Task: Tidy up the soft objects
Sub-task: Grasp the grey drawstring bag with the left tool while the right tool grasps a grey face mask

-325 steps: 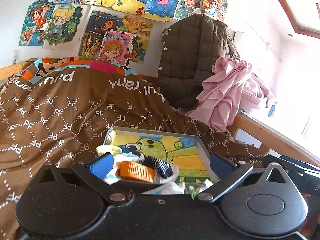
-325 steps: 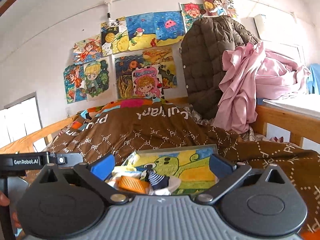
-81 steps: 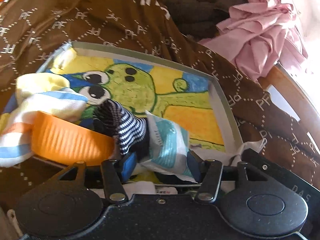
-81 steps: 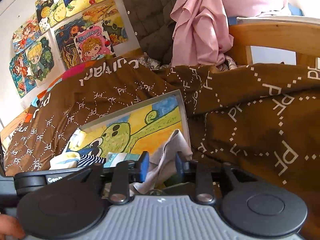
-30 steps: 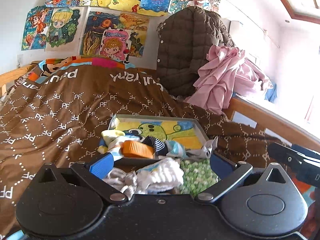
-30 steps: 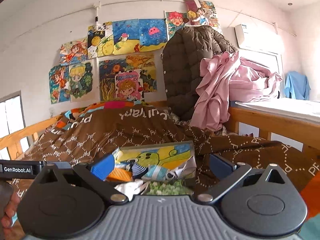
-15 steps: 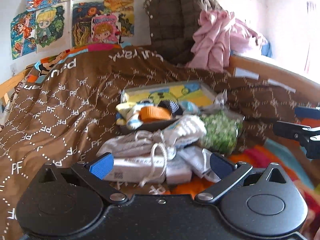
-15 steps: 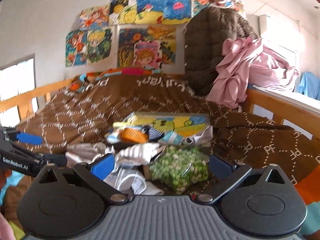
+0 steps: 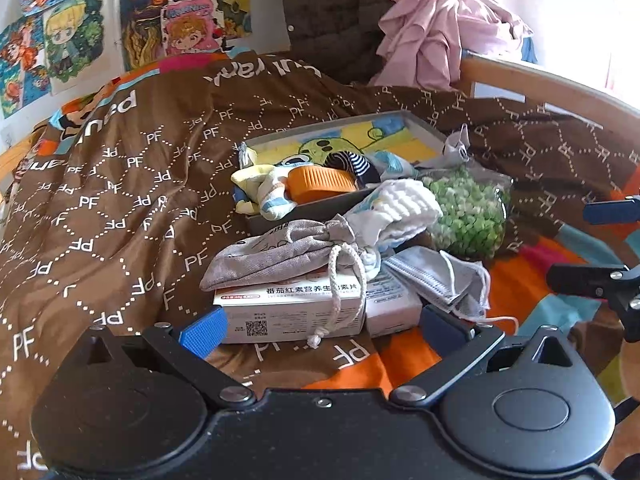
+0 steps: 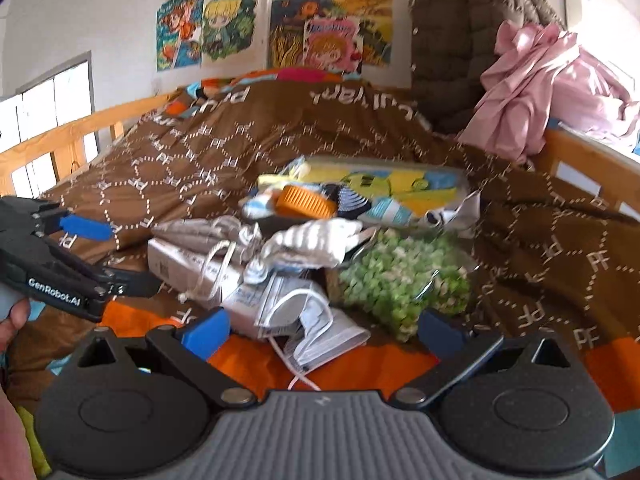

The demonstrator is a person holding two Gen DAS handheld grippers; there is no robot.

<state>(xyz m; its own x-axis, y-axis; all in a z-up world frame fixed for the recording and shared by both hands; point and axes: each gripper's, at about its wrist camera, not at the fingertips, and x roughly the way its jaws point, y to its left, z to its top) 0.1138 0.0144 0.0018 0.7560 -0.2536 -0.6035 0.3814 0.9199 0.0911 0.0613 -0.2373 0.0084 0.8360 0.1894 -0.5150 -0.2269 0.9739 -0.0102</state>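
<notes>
Currently both the left tool and right tool stand wide open and empty, near the unsorted face mask, drawstring pouch and white sock on the bed, while farther off the tray holds several soft items.

Both grippers pulled back from the tray and spread their jaws wide. The near pile came into the lower centre of the frame: grey pouch, medicine box, face mask (crumpled), pea bag.
</notes>
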